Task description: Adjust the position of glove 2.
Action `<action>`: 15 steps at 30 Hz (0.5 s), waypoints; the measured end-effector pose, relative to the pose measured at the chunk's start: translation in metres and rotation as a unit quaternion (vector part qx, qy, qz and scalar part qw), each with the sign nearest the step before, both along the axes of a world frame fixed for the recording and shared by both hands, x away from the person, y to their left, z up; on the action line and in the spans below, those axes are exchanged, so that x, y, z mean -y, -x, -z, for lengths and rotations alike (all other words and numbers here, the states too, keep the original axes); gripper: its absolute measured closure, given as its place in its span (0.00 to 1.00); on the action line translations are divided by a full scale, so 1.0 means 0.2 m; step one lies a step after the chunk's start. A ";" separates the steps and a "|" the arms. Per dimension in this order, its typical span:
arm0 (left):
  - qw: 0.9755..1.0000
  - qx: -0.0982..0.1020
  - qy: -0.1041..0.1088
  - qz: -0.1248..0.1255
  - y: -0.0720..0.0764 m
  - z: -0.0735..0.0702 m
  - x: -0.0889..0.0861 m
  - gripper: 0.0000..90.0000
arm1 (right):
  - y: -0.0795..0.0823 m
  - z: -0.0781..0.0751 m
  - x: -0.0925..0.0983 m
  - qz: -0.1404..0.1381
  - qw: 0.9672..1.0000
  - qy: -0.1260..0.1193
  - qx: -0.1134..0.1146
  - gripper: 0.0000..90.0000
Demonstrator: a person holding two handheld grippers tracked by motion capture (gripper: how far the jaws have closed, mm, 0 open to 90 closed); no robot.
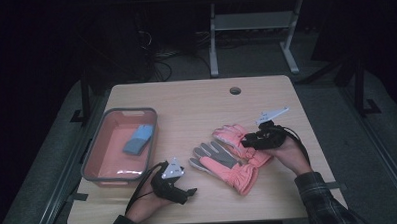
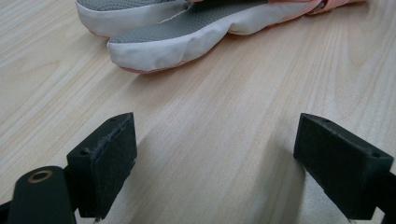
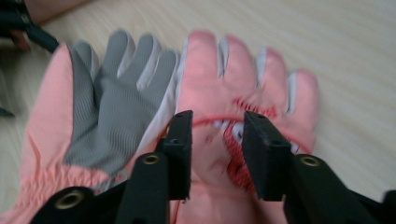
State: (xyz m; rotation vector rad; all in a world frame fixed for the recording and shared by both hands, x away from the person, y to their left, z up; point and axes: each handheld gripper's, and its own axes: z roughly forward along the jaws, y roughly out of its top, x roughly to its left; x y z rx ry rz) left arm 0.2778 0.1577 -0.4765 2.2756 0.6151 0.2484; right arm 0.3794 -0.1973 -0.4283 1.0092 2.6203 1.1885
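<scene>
At the left of the wooden table (image 1: 196, 99) stands a grey-rimmed tray (image 1: 152, 124) with a pinkish floor, and a folded blue cloth (image 1: 139, 139) lies inside it toward its right wall. Just in front of the tray's near right corner, the left gripper (image 1: 192, 192) lies low over the table in the person's left hand (image 1: 147, 206), pointing right toward the gloves; in the left gripper view its jaws stand wide apart with only bare wood between them, and the white fingertips of the grey-palmed glove (image 2: 187, 39) lie on the table ahead of them, apart from the pads. That grey-palmed glove (image 1: 223, 163) lies palm up near the middle of the table, its fingers pointing left and its salmon cuff toward the near edge. Touching it on the far side lies the second glove (image 1: 231, 134), salmon back up, fingers also pointing left. The right gripper (image 1: 247, 139), held in the person's right hand (image 1: 288, 154) with a plaid sleeve (image 1: 322, 197) behind it, sits over the cuff end of this second glove. In the right gripper view its jaws are narrowly parted, hovering over the back of the salmon glove (image 3: 233, 84) near its red stitching; the pads do not press the fabric, and the grey-palmed glove (image 3: 107, 102) lies just left of them.
</scene>
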 end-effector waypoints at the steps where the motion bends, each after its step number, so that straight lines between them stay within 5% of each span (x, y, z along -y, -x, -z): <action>1: 1.000 0.000 0.000 0.000 0.00 0.00 0.00 0.14 | 0.01 0.01 -0.01 -0.002 1.000 0.004 -0.004 0.63; 4: 1.000 0.000 0.000 0.000 0.00 0.00 0.00 0.14 | 0.03 0.05 -0.03 0.003 1.000 0.030 -0.006 0.60; 7: 1.000 0.000 0.000 0.000 0.00 0.00 0.00 0.14 | 0.03 0.07 -0.05 -0.004 0.998 0.056 0.008 0.73; 10: 1.000 0.000 0.000 0.000 0.00 0.00 0.00 0.14 | 0.04 0.07 -0.07 -0.013 0.998 0.063 0.017 0.91; 15: 1.000 0.000 0.000 0.000 0.00 0.00 0.00 0.14 | 0.03 0.03 -0.04 -0.020 0.998 0.057 0.030 0.97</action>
